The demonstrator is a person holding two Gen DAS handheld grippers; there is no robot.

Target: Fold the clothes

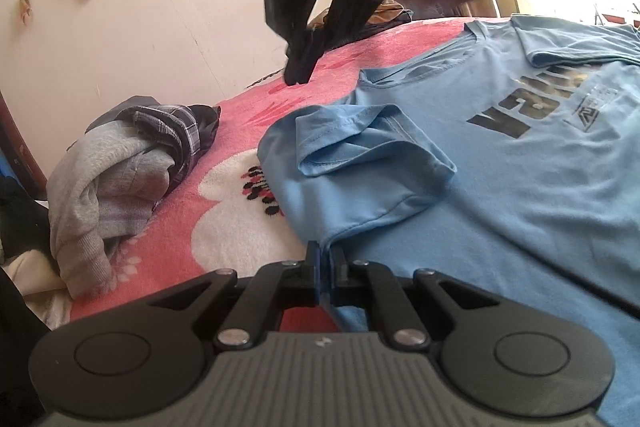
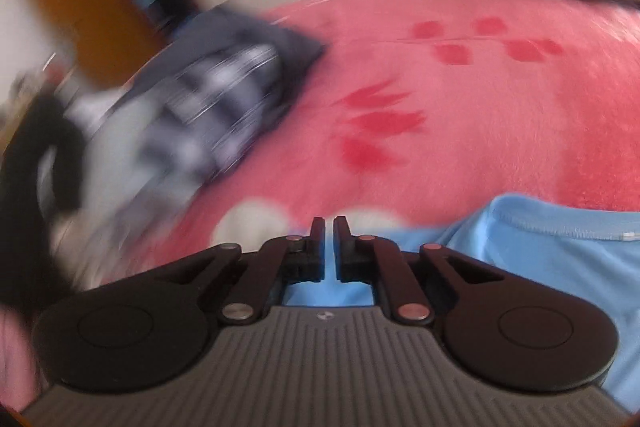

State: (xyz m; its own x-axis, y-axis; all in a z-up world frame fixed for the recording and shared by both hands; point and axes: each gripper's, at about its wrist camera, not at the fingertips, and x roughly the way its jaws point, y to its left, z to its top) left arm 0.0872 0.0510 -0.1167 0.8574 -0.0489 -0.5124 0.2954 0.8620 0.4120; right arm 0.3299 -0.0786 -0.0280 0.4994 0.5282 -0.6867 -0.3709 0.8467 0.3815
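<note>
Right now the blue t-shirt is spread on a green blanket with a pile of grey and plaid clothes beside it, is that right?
Not quite: the blanket is pink with white flowers, not green, as the left wrist view shows. The blue t-shirt is spread on it, with the pile of grey and plaid clothes beside it.

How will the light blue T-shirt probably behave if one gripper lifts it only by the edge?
The light blue T-shirt will probably hang limp: its sleeve already lies folded and creased, so the cloth looks thin and soft. It likely weighs little. It may drag on the fleecy pink blanket rather than slide, so the fold could shift.
</note>
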